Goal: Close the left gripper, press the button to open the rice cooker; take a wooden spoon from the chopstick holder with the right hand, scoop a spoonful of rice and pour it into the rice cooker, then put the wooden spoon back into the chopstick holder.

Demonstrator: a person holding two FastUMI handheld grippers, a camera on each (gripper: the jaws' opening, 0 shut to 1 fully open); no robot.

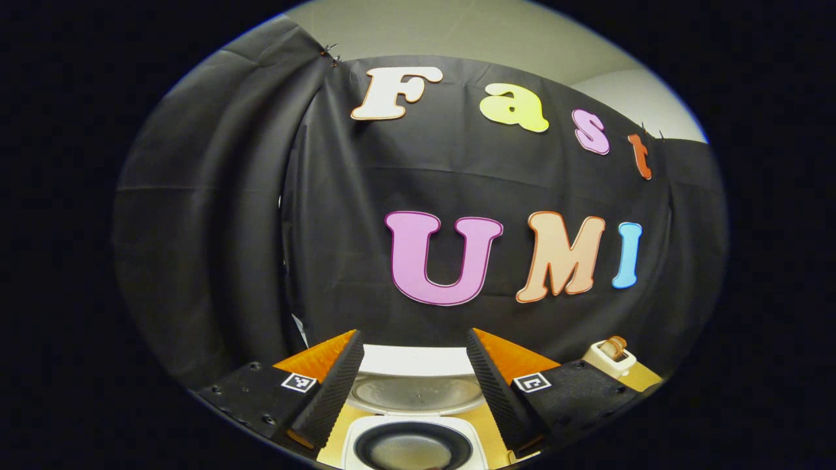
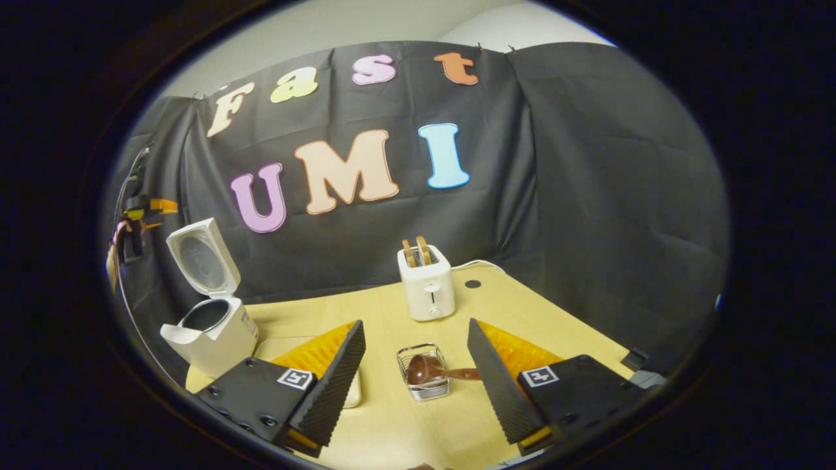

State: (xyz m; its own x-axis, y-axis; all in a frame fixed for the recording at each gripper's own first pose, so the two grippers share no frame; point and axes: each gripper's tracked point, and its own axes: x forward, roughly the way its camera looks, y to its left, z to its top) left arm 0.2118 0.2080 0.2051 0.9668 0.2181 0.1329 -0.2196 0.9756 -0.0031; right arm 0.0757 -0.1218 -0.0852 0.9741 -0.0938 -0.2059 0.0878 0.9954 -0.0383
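white plastic makes the rice cooker (image 2: 212, 326), and its lid (image 2: 199, 258) stands up open, so the dark inner pot (image 2: 204, 315) is visible from the right gripper view. in the left gripper view the left gripper (image 1: 413, 385) hangs just above this same cooker (image 1: 413, 444), its two fingers spread wide apart, released, holding nothing and touching nothing; between them i see the inside of the raised lid (image 1: 415, 391) and below it the round pot opening (image 1: 413, 447). the right gripper (image 2: 418, 375) is also released, the jaws wide apart, with nothing between them that they press. it hovers over the pale wooden table (image 2: 555, 320), and between its fingers, farther off, stands one small wire chopstick holder (image 2: 424, 375). one wooden spoon (image 2: 434, 371) lies in this holder, the brown bowl of it inside the basket and the handle pointing out toward the right finger; whether the handle touches this finger, i cannot tell. behind the holder stands one white toaster (image 2: 427, 284) with two slices of bread (image 2: 416, 251) upright in its slots. a pale flat thing (image 2: 353, 391) lies on the table behind the left finger, mostly hidden. at the far left edge of the right gripper view the other gripper (image 2: 140, 219) shows small, near the open lid. in the left gripper view the toaster (image 1: 610, 356) appears at the right.
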